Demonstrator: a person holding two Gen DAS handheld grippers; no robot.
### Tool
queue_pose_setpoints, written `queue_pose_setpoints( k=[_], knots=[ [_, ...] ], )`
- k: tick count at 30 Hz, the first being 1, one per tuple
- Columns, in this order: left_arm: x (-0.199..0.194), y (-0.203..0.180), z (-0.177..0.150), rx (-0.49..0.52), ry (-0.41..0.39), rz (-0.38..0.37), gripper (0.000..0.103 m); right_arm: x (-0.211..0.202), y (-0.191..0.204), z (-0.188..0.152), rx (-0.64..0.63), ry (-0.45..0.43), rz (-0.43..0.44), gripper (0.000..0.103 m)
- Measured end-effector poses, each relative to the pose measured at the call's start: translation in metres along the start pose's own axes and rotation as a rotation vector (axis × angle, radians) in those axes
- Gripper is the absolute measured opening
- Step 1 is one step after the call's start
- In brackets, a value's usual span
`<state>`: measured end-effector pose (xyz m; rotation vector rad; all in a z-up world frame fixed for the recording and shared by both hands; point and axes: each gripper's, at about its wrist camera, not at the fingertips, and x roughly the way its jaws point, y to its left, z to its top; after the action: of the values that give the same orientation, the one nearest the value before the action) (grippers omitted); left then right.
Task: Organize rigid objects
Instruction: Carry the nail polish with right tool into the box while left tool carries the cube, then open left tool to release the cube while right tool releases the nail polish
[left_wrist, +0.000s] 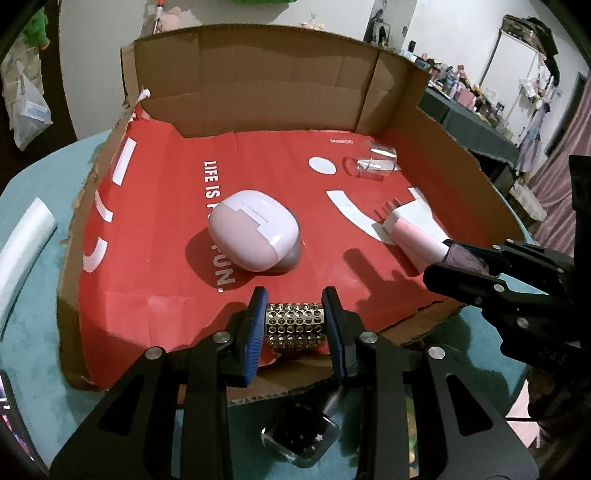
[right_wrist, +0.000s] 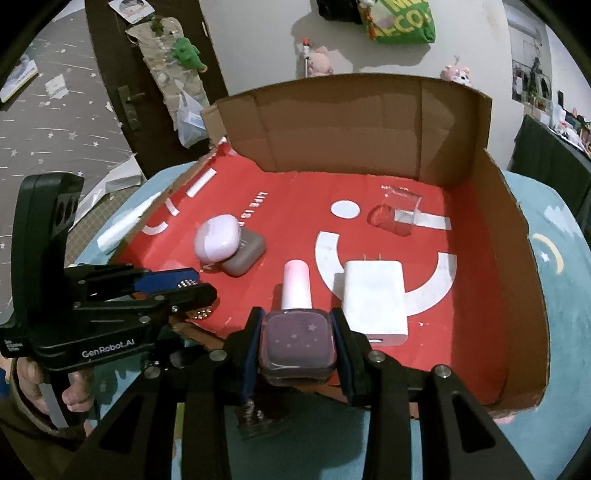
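We clamp a studded roller (left_wrist: 294, 325) in our left claw (left_wrist: 294, 321) and a nail polish bottle (right_wrist: 297, 341) in our right claw (right_wrist: 297, 347); both remain unplaced, while beyond them the earbud case (left_wrist: 254, 236), charger (right_wrist: 373, 301) and clear cup (left_wrist: 373, 162) already lie in the box (left_wrist: 258, 92).

Box (right_wrist: 517, 236): on the table (right_wrist: 561, 314).
Earbud case (right_wrist: 216, 236): left half of the box floor.
Charger (right_wrist: 373, 299): right half, near front edge.
Cup (right_wrist: 397, 214): on its side, back right corner.

I'm working in a lived-in home room: plush toys (right_wrist: 319, 61) hang on the wall, a wooden door (right_wrist: 122, 85) stands left, and a cluttered dark-clothed side table (left_wrist: 476, 122) sits right.
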<state>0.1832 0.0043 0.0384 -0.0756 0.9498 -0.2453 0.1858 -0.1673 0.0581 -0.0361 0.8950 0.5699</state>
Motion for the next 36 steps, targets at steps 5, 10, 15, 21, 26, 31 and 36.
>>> queue_pose_setpoints(
  k=[5,10,15,21,26,31,36],
  knots=[
    [0.011,0.002,0.004,-0.011,0.014,-0.002,0.028,0.007,-0.007,0.000,0.024,0.020,0.010,0.038],
    [0.018,0.006,0.008,-0.033,0.017,0.013,0.028,0.009,-0.006,0.002,0.030,0.024,0.027,0.038],
    [0.024,0.008,0.013,-0.045,0.016,0.034,0.028,0.015,-0.003,0.000,0.030,0.042,0.047,0.038],
    [0.028,0.011,0.019,-0.059,0.008,0.048,0.028,0.021,-0.010,0.002,0.053,0.054,0.028,0.038],
    [0.031,0.012,0.024,-0.062,-0.003,0.060,0.028,0.025,-0.013,0.007,0.054,0.046,-0.018,0.038],
    [0.033,0.013,0.026,-0.062,-0.013,0.068,0.028,0.028,-0.022,0.013,0.062,0.031,-0.079,0.038],
    [0.034,0.014,0.027,-0.064,-0.016,0.069,0.028,0.035,-0.032,0.014,0.085,0.041,-0.104,0.038]
  ],
)
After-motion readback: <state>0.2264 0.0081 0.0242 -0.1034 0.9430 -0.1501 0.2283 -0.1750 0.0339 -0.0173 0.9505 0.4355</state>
